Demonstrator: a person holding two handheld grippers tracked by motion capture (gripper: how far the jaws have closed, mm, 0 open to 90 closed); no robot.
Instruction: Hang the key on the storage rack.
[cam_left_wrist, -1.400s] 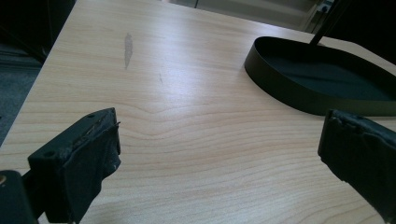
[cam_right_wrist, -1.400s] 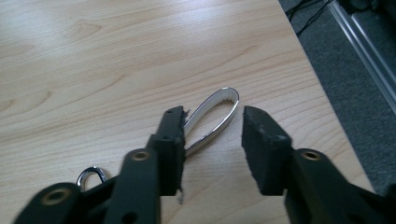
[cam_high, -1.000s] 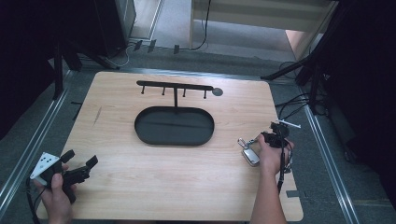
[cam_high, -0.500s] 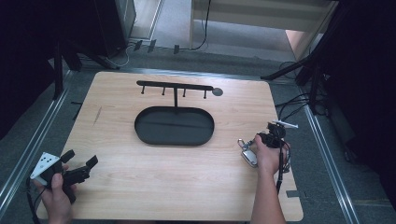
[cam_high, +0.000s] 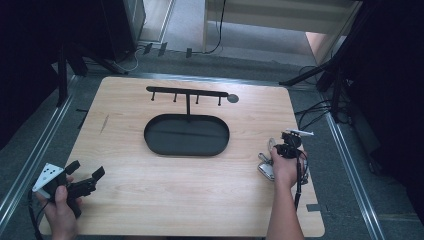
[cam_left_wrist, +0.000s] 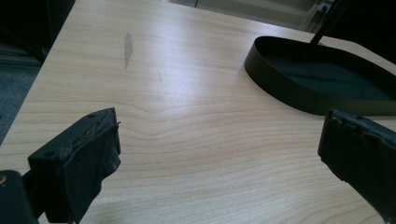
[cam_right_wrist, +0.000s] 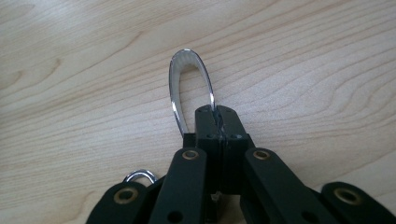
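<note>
A: From the high view, where does the work stand?

B: The right tongs (cam_high: 278, 148) sit low at the right edge of the tabletop (cam_high: 150, 200), on a shiny metal key clip (cam_high: 266, 167) that lies flat on the wood just beside the hand. The left tongs (cam_high: 85, 176) rest near the left corner with jaws spread and nothing between them. The black stand with hooks (cam_high: 189, 93) rises from the oval tray (cam_high: 186, 135) in the middle, well apart from both.

A: And the left gripper view?

B: The two black pads are released, wide apart over bare wood, with the tray's rim (cam_left_wrist: 299, 100) off ahead.

A: The right gripper view?

B: There the jaws have just been closing, and they are now clenched on the clip's silver loop (cam_right_wrist: 189, 84), pinching one side of it. A small ring (cam_right_wrist: 138, 176) peeks out below the linkage. The loop lies on the tabletop.

A: So which step is this?

B: I'd judge the pick-up: grip made, lift not yet begun. The next move likely calls for a straight raise, keeping the thin loop from twisting in the pads, then a carry toward the hooks so the loop can slip over one.
</note>
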